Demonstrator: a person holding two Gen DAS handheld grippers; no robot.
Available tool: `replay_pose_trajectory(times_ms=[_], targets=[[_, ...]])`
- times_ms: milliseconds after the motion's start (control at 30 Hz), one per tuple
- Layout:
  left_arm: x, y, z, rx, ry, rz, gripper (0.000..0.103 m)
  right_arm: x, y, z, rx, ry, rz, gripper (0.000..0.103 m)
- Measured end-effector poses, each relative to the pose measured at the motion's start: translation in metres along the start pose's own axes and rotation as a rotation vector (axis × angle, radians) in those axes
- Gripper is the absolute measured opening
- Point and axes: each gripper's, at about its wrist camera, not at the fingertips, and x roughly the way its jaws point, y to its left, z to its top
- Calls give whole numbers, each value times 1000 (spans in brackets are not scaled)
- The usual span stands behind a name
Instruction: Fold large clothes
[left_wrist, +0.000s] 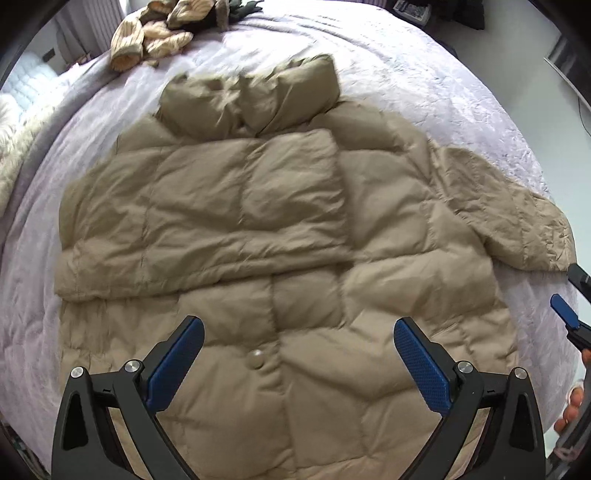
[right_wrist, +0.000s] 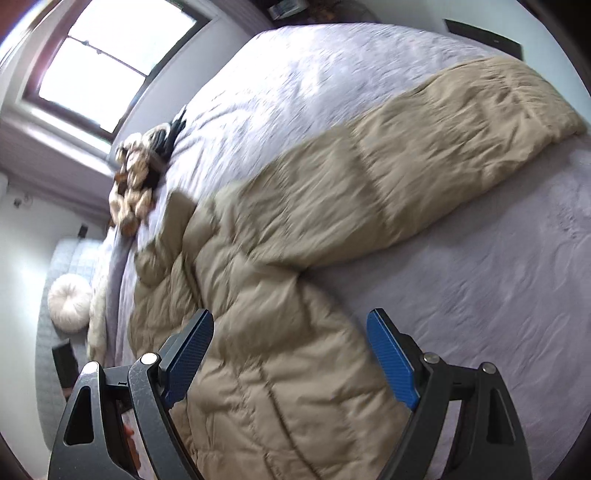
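Bedroom, daylight from a window (right_wrist: 107, 70), pale lilac bed (left_wrist: 424, 74) as the working surface. Tan puffer jacket (left_wrist: 288, 229) spread front up across the middle of the bed, collar (left_wrist: 255, 99) toward the far side, snap button (left_wrist: 255, 359) on the closed placket near the hem. One sleeve (left_wrist: 207, 210) already laid across the chest; other sleeve (right_wrist: 424, 155) stretched out flat to the side, well clear of the body. Judged step: first sleeve fold done, second one not yet begun. Next move likely: reach to the outstretched cuff, pinch it, carry it over the chest onto the folded sleeve, then fold the body from the hem up; thick padding, so a deep bite needed, else slipping out of the pads. Left tongs (left_wrist: 298, 332) pointing steeply down over the lower front of the jacket, jaws spread wide, nothing between them, no contact with the cloth visible. Right tongs (right_wrist: 290, 326) angled down less steeply over the jacket's side edge, jaws also apart and empty. Fingertips of a hand (left_wrist: 570, 410) just visible at the edge of the left view. Heap of knitted clothes (left_wrist: 151, 40) at the far edge of the bed, well apart from the jacket.
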Motion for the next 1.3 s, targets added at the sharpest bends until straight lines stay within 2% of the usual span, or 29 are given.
replay_pose_trajectory(times_ms=[133, 267, 533, 667, 767, 933, 1000, 1033, 1067, 1100, 1133, 1200, 1300], targets=[[-1, -22, 10, 24, -24, 0, 103, -9, -32, 22, 70, -43, -22, 87], [4, -40, 16, 30, -24, -14, 103, -8, -76, 41, 220, -6, -3, 87], [24, -69, 16, 72, 3, -36, 103, -12, -156, 64, 470, -104, 37, 87], [28, -77, 16, 91, 7, -36, 103, -7, -176, 77, 544, -138, 85, 87], [29, -79, 16, 101, 9, -38, 103, 0, -177, 91, 552, -163, 128, 88], [30, -78, 19, 105, 3, -22, 103, 12, -184, 110, 657, -228, 248, 87], [29, -76, 21, 98, -5, -17, 103, 18, -189, 114, 722, -243, 287, 81], [29, -75, 22, 96, -6, -15, 103, 21, -191, 116, 754, -244, 314, 69], [28, -72, 22, 94, -7, -9, 103, 24, -194, 118, 773, -239, 333, 44], [28, -71, 23, 92, -8, -4, 103, 28, -195, 119, 798, -223, 359, 28], [28, -69, 23, 91, -8, 6, 103, 33, -195, 120, 816, -207, 380, 8], [27, -63, 23, 86, -7, 24, 103, 37, -191, 120, 823, -209, 403, 7], [27, -52, 22, 74, -1, 43, 103, 36, -173, 127, 762, -227, 443, 6]])
